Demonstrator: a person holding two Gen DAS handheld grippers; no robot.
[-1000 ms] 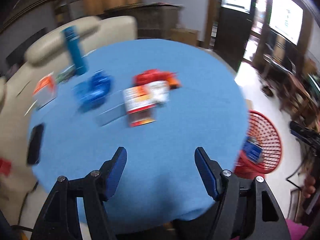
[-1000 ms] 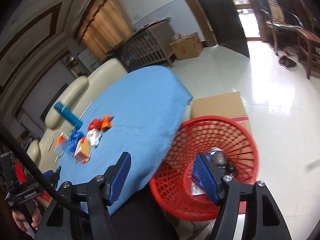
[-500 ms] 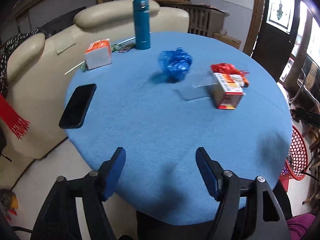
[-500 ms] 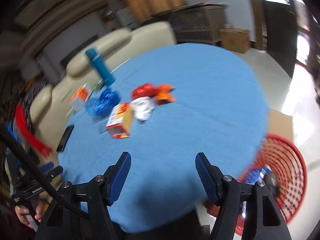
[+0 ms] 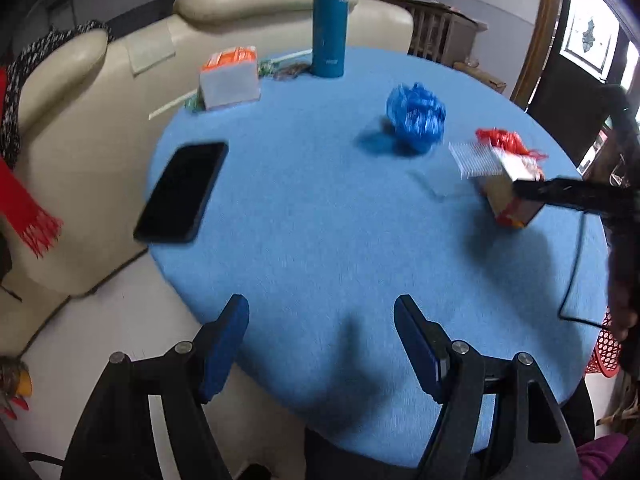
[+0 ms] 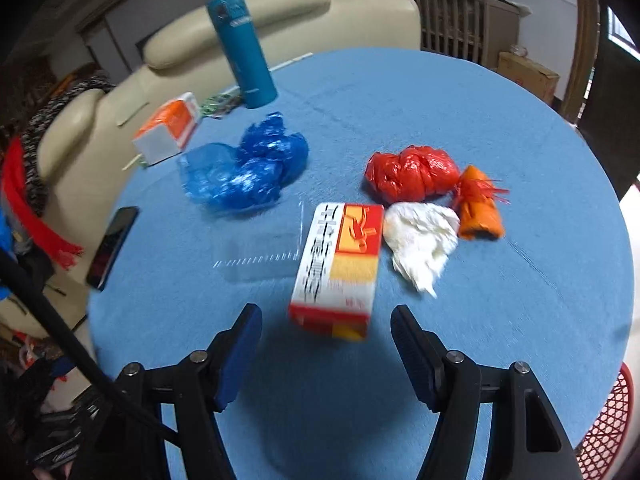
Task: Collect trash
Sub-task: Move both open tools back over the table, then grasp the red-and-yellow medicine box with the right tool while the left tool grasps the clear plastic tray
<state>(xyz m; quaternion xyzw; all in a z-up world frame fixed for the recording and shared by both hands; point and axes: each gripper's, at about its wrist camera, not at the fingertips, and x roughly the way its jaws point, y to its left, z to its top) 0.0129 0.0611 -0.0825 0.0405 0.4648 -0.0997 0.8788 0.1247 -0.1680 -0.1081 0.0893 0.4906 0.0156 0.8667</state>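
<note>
The right gripper [image 6: 326, 328] is hanging spread before the red-yellow carton [image 6: 338, 264]; the left gripper [image 5: 320, 340] is gaping over bare cloth; only the right view is showing the white tissue [image 6: 420, 240].

On the table [image 6: 460, 92], the carton [image 6: 336, 268] lies just ahead of my right gripper [image 6: 326, 340]. A tissue wad [image 6: 420, 240] touches its right side, two bags [image 6: 412, 174] behind. The flask [image 6: 242, 52] stands at the far edge.

Round table [image 5: 320, 240] under blue cloth ahead of the fingers. Cream leather sofa [image 5: 100, 80] beyond and to the left. Slatted wooden cabinet [image 6: 460, 28] behind, orange curtains above. Dark door with daylit glass [image 5: 588, 40] far right. Pale glossy floor [image 5: 100, 332] lower left.
</note>
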